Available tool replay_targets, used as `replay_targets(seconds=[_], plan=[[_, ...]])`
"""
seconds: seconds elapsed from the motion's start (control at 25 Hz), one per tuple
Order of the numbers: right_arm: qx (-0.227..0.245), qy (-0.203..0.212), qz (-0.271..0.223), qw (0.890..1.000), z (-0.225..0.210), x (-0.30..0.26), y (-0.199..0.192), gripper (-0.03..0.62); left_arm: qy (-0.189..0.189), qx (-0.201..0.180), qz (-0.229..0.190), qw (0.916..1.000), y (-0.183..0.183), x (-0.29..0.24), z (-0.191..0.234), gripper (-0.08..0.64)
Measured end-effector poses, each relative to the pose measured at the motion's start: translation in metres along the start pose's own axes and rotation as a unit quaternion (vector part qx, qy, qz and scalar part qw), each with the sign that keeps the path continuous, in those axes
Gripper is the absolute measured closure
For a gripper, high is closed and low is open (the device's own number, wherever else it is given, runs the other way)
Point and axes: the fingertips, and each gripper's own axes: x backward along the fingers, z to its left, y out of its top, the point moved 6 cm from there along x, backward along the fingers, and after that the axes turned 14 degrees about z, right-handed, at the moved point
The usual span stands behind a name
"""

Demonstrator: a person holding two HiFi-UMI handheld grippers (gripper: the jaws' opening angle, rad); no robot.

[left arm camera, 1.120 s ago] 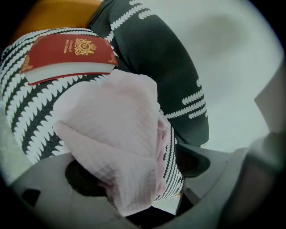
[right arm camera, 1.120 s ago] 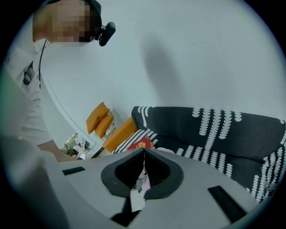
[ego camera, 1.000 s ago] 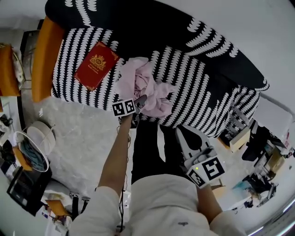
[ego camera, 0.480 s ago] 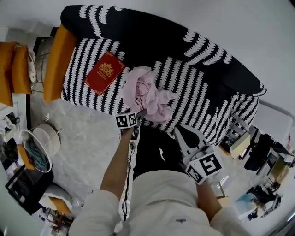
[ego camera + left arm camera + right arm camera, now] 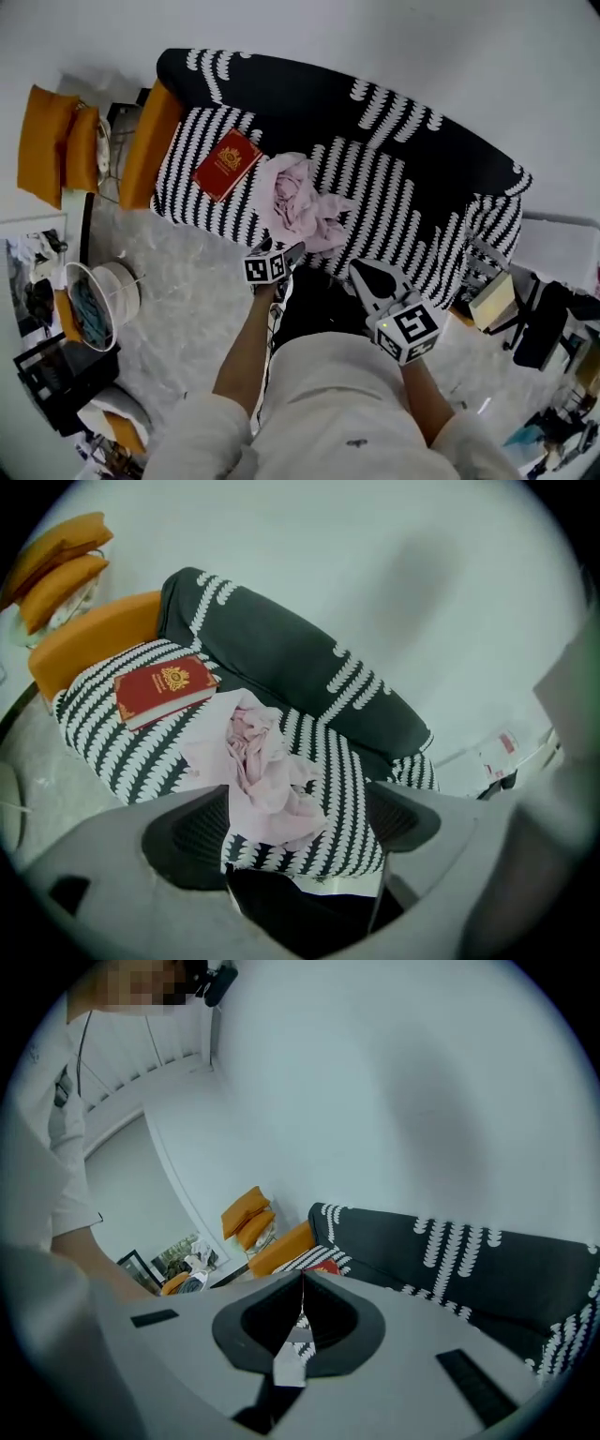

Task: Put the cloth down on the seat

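Note:
A crumpled pink cloth lies loose on the black-and-white patterned sofa seat, just right of a red book. My left gripper hovers at the seat's front edge, a little short of the cloth. In the left gripper view its jaws stand wide open with nothing in them, and the cloth lies beyond them. My right gripper hangs lower right, off the sofa's front. In the right gripper view the right gripper is shut on nothing and points along the sofa back.
An orange armrest ends the sofa at the left, with orange cushions beyond it. A round white basket stands on the pale floor at the left. Cluttered shelves sit at the right.
The left gripper has drawn back from the cloth toward the seat's front edge. The cloth stays on the seat. The whole view has pulled back from the sofa.

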Motion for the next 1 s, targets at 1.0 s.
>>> replay_targets(seconds=[1.0], plan=[[0.013, 0.02, -0.062, 0.998, 0.047, 0.076, -0.081, 0.584, -0.089, -0.11, -0.256, 0.9563, -0.078, 0.258, -0.196, 0.205]])
